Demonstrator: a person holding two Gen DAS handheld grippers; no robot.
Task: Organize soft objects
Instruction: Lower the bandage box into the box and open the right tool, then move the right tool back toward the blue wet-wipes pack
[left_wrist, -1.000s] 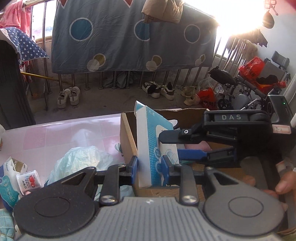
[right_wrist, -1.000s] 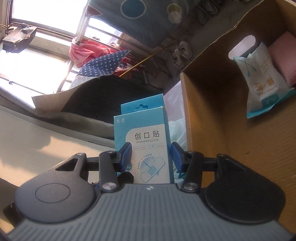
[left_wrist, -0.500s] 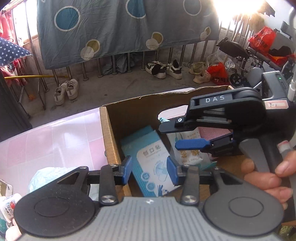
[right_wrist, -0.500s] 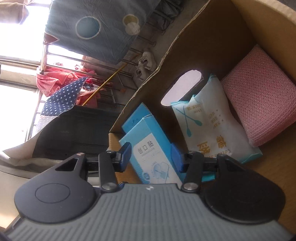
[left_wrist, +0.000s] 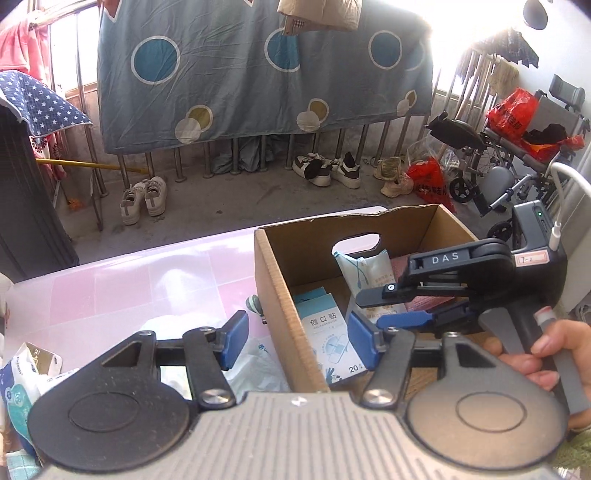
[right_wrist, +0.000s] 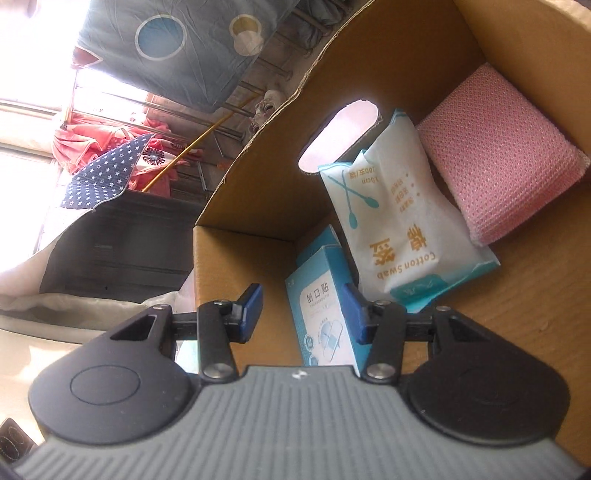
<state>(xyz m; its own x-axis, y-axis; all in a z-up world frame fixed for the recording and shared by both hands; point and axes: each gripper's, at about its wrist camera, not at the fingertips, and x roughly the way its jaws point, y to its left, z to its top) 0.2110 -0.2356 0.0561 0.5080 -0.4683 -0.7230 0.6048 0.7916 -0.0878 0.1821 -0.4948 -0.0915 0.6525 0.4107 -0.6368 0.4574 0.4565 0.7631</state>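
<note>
A brown cardboard box (left_wrist: 275, 280) stands on the pink table (left_wrist: 110, 280). Inside it lie a blue bandage box (left_wrist: 328, 339), a white cotton swab pack (left_wrist: 365, 269) and a pink cloth (right_wrist: 495, 162). The bandage box (right_wrist: 325, 325) and the swab pack (right_wrist: 399, 229) also show in the right wrist view. My left gripper (left_wrist: 295, 339) is open and empty, straddling the box's left wall. My right gripper (right_wrist: 303, 312) is open inside the box, over the bandage box; in the left wrist view it (left_wrist: 391, 306) reaches in from the right.
A crumpled plastic bag (left_wrist: 255, 365) and tissue packs (left_wrist: 18, 387) lie on the table left of the box. Beyond the table are a railing with a blue dotted sheet (left_wrist: 258, 74), shoes (left_wrist: 144, 199) and a wheelchair (left_wrist: 509, 166).
Both grippers held the bandage box upright a second ago. It now lies in the cardboard box, both grippers have opened wide, and the left gripper has pulled back.
</note>
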